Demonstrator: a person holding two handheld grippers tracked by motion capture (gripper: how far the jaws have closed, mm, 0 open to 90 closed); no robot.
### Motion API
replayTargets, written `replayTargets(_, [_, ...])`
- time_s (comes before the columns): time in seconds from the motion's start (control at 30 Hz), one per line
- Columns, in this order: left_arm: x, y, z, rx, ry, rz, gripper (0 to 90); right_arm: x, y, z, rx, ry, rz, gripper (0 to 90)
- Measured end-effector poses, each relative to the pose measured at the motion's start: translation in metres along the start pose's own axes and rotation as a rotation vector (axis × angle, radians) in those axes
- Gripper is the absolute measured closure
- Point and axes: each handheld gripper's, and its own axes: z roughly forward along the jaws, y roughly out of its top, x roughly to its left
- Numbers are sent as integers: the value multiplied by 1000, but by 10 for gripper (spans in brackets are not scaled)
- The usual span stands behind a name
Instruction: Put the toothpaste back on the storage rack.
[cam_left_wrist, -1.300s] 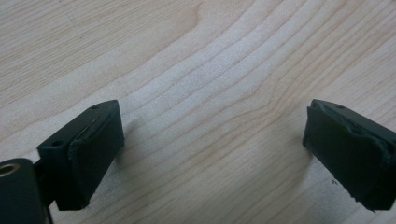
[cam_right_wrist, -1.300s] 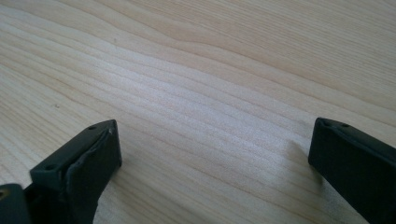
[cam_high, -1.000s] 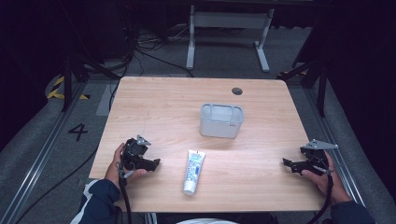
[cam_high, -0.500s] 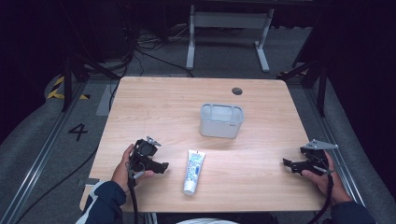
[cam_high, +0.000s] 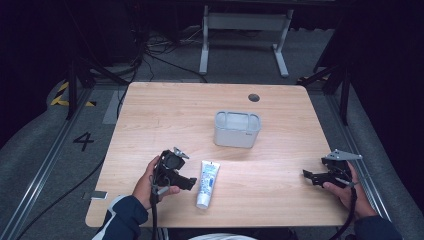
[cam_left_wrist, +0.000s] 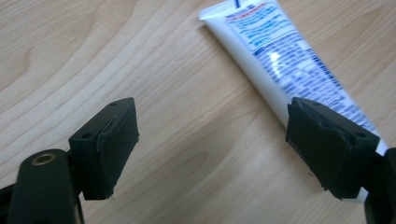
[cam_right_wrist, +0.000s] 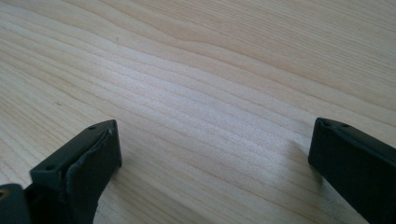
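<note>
A: Currently the left hand-held gripper (cam_high: 192, 183) has its jaws spread, empty, just left of the toothpaste tube (cam_high: 207, 183); one jaw overlaps the tube's edge.

B: Risk?

A: Closing off-centre could push the tube along the tabletop (cam_high: 280, 165) rather than clamp it. Right hand-held gripper (cam_high: 307, 175), well right of the tube, also spread.

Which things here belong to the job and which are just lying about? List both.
In the job:
- tube, lying flat on the table
- left gripper, jaws open, right beside the tube
- grey bin, likely where the tube goes

Lying about:
- right gripper, open, at the table's right edge, apart from everything
- cables and metal stand on the floor
</note>
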Motion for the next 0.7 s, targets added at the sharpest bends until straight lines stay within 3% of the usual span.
replayTargets(0.1, [-8,5,2,3,-3,20,177,0,0,0,0,0,0,28])
replayTargets(0.43, [-21,18,13,16,-45,25,175,0,0,0,0,1,-2,28])
replayTargets(0.7, [-32,33,33,65,-41,38,173,0,0,0,0,2,-3,28])
